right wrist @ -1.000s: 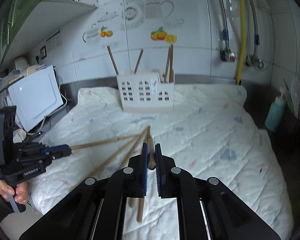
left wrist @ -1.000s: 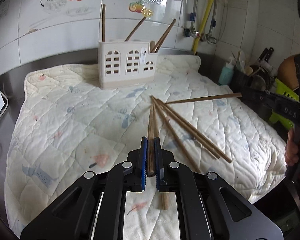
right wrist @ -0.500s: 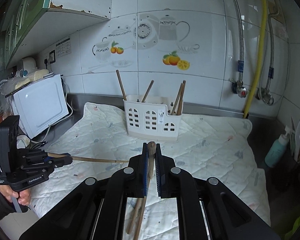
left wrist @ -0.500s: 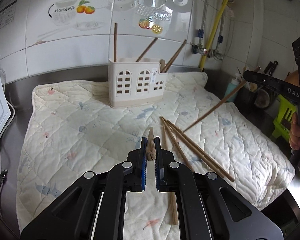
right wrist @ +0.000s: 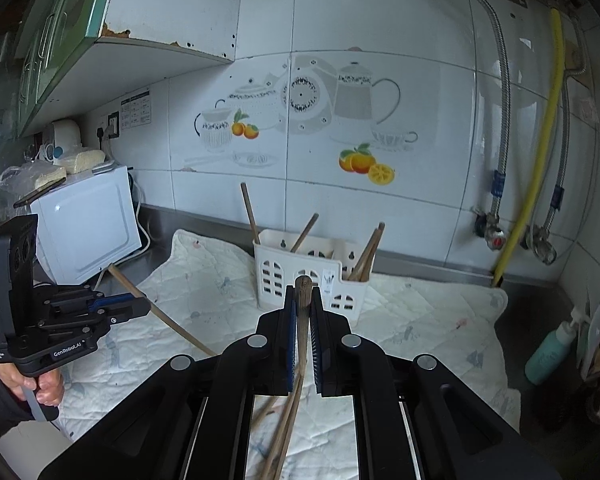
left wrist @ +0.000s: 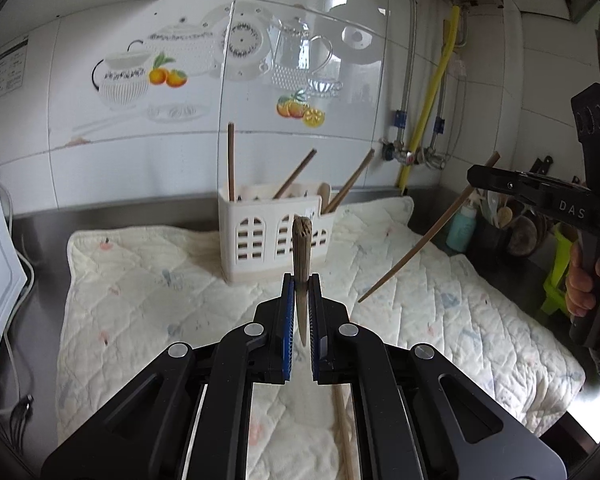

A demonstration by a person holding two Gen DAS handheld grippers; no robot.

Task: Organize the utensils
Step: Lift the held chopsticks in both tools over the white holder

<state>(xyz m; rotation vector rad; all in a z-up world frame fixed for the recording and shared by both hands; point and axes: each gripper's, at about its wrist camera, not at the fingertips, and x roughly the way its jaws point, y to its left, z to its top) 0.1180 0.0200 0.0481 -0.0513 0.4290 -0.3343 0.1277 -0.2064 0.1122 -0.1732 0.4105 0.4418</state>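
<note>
Pinching one chopstick (left wrist: pixel 301 256) each: left tool (left wrist: pixel 301 320) is clamping its stick between the blue pads, blunt end pointing up toward the holder (left wrist: pixel 276 240), thin end hanging below the jaws. Right tool (right wrist: pixel 303 320) is gripping a second chopstick (right wrist: pixel 302 292) the same way, blunt end just above the pads and the shaft running down under the tool body. Left view is showing the right tool (left wrist: pixel 496 178) off to the right, its stick (left wrist: pixel 424 236) slanting down-left over the quilt (left wrist: pixel 148 280), tip in the air. Right view is showing the left tool (right wrist: pixel 128 306) at lower left, its stick (right wrist: pixel 168 320) angling down-right over the quilt (right wrist: pixel 440 320). Holder (right wrist: pixel 300 276) is sitting on the quilt near the tiled wall, white with arched cutouts; several chopsticks are already standing in it, one near-upright in the left compartment, others leaning right. More loose chopsticks (right wrist: pixel 284 432) are lying on the quilt under the right tool, partly hidden by the tool body; one more stick (left wrist: pixel 344 432) is lying below the left tool. Quilt is covering the steel surface (left wrist: pixel 40 224). White appliance (right wrist: pixel 88 224) is sitting at the left end, well apart from the holder; teal bottle (right wrist: pixel 550 352) at the right edge.
</note>
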